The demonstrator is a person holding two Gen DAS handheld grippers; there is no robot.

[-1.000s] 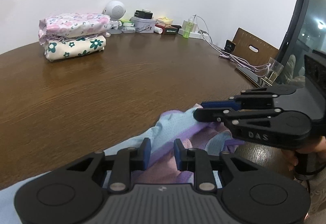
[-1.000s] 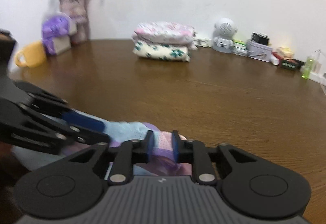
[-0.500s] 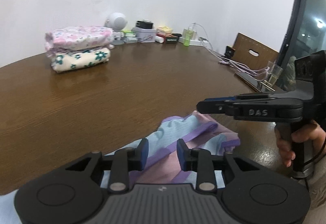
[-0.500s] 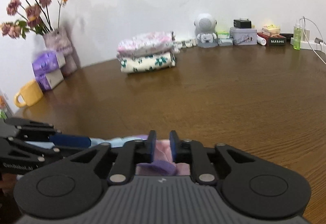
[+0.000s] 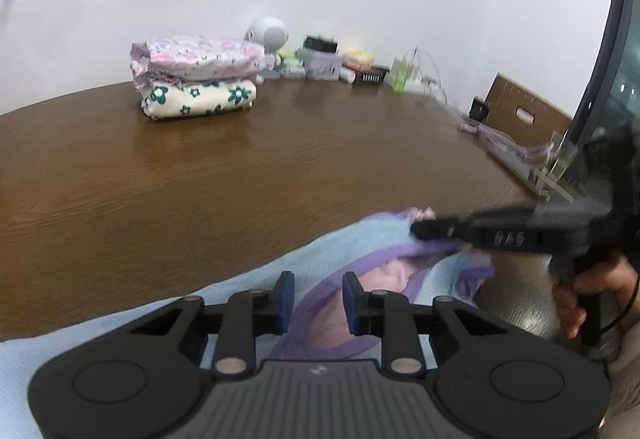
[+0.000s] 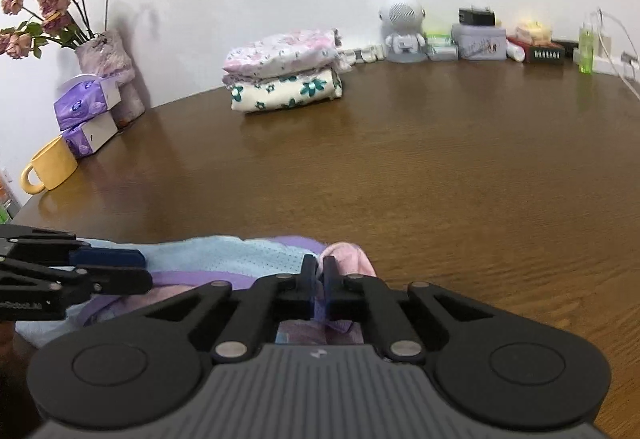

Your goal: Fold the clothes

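Note:
A light blue garment with purple trim and a pink part lies crumpled at the near edge of the brown table. My right gripper is shut on a purple and pink fold of that garment. In the left wrist view the right gripper reaches in from the right, blurred. My left gripper hovers over the cloth; its jaws are closing, with a gap still between the pads and purple trim lying in it. The left gripper shows at the left of the right wrist view.
Two folded floral garments are stacked at the back. A yellow mug, purple tissue boxes and a flower vase stand at the far left. A white speaker figure, small boxes, a green bottle and cables line the back and right.
The right gripper rolled and its jaws closed onto the garment's purple and pink fold. The left gripper shifted a little over the cloth, and more blue fabric now lies under it.

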